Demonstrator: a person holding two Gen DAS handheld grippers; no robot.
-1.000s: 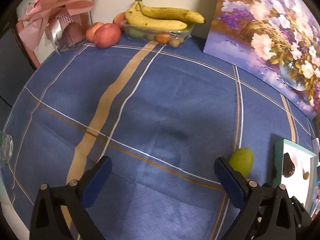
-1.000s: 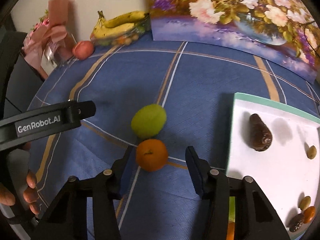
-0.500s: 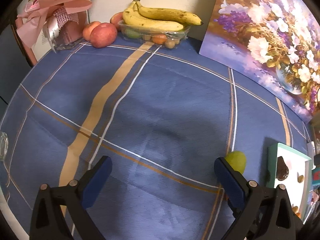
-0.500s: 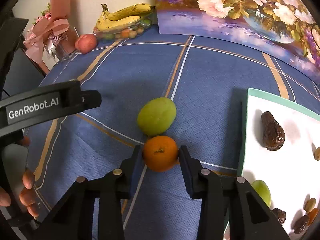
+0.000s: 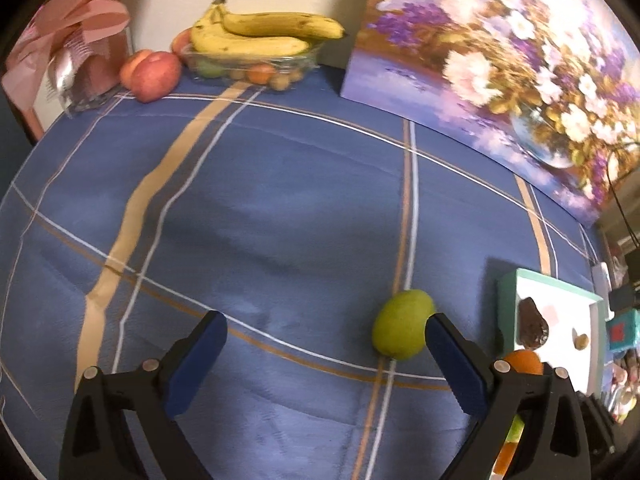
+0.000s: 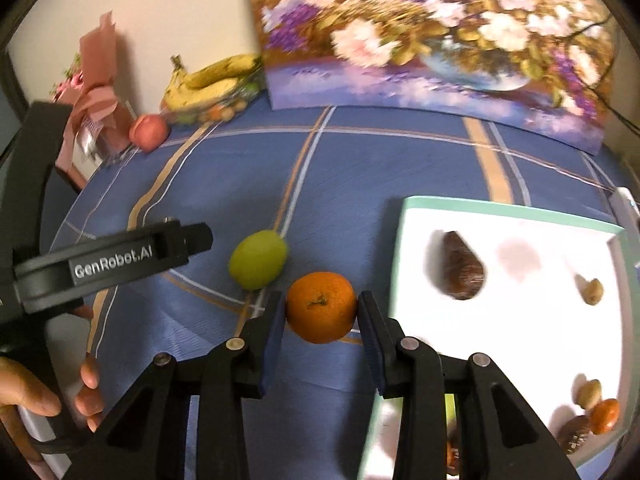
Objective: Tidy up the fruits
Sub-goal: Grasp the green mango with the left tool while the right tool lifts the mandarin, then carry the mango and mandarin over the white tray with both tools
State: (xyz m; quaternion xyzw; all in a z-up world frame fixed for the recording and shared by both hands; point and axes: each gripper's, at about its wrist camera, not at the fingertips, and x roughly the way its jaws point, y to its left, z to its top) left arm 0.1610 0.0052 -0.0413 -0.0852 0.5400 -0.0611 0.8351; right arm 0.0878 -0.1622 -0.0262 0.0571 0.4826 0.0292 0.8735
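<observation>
In the right wrist view my right gripper point(image 6: 320, 300) is shut on an orange point(image 6: 321, 307), both pads pressed to its sides, held just above the blue cloth beside the white tray point(image 6: 500, 206). A green fruit point(image 6: 258, 259) lies on the cloth just left of it. In the left wrist view my left gripper point(image 5: 325, 320) is wide, its jaws closing slightly. The green fruit point(image 5: 402, 324) lies just inside its right finger point(image 5: 452, 360), and nothing is gripped. The orange point(image 5: 522, 362) shows behind that finger.
The tray holds a brown fruit point(image 6: 460, 266) and several small fruits. At the far wall are bananas on a clear box point(image 5: 256, 36), peaches point(image 5: 154, 74), a pink wrapped gift point(image 5: 80, 52) and a flower painting point(image 5: 500, 64). A person's hand point(image 6: 48, 396) holds the left gripper.
The right gripper has closed on the orange and raised it slightly toward the tray. The left gripper has shifted right, so the green fruit now lies just inside its right finger.
</observation>
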